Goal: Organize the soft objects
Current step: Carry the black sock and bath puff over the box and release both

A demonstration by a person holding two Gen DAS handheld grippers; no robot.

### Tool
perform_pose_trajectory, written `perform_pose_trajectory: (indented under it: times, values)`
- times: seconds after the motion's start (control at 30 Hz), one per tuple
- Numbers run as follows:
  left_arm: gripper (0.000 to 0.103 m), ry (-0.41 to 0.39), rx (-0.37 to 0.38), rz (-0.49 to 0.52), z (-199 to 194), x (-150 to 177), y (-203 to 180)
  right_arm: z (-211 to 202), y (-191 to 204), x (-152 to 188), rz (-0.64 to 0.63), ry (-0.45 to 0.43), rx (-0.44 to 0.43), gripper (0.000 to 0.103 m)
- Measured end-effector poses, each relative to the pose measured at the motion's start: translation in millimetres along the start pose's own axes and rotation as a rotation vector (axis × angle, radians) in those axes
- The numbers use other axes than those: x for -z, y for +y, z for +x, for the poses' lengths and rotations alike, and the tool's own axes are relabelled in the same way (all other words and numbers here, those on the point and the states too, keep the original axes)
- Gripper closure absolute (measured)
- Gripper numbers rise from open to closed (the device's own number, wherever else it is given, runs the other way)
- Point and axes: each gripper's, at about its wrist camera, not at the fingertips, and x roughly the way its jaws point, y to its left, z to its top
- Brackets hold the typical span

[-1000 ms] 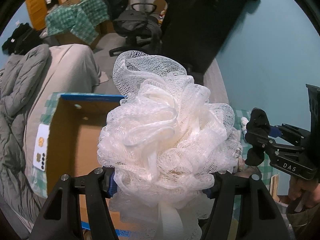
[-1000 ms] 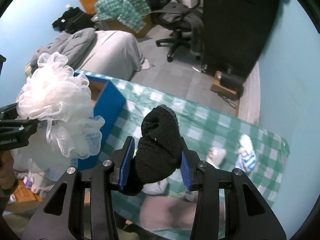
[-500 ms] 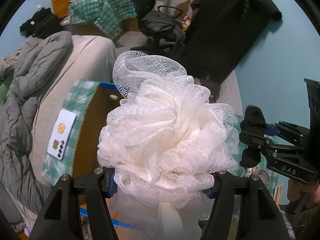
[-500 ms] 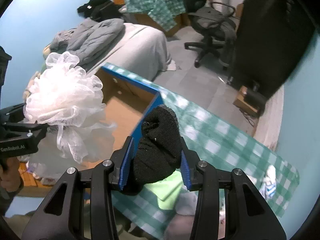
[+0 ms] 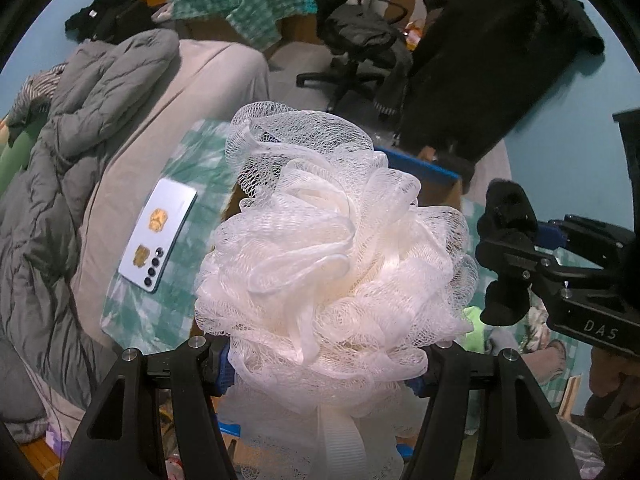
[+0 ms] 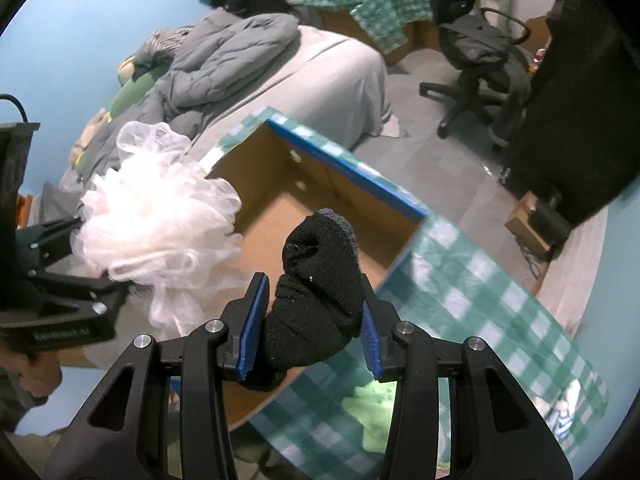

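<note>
White mesh loofah (image 5: pixel 332 264) clamped in my left jaws and black sock (image 6: pixel 316 292) pinched in my right have both swung over the open cardboard box (image 6: pixel 320 184), so I'd guess dropping's next.

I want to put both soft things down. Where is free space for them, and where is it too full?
The cardboard box floor looks bare between its blue-edged walls, roomy for the white mesh bath pouf and the black sock. The checked cloth right of the box is bare. Nearer, the green cloth and small items crowd it.
</note>
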Motion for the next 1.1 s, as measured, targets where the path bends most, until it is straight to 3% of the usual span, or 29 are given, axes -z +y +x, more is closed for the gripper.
perform_pose_trajectory:
  times: [0.23,0.47,0.67,0.77,1.1]
  values:
    - [0.038,0.033,-0.025,0.009,17,3,11,25,20,-9,-0.027,0.045,-0.013,0.061]
    - [0.025,0.056,-0.081,0.025,29,3,17,40,28,-12,-0.023,0.067,-0.006,0.056]
    - [0.022,0.095,-0.052,0.013,30,6,25,43,26,-14,-0.017,0.06,0.037,0.027]
    - [0.013,0.086,-0.04,0.009,25,5,26,38,24,-15,0.0,0.046,0.05,0.027]
    - [0.013,0.056,-0.038,0.03,9,4,19,20,14,-6,0.062,0.01,0.057,0.027]
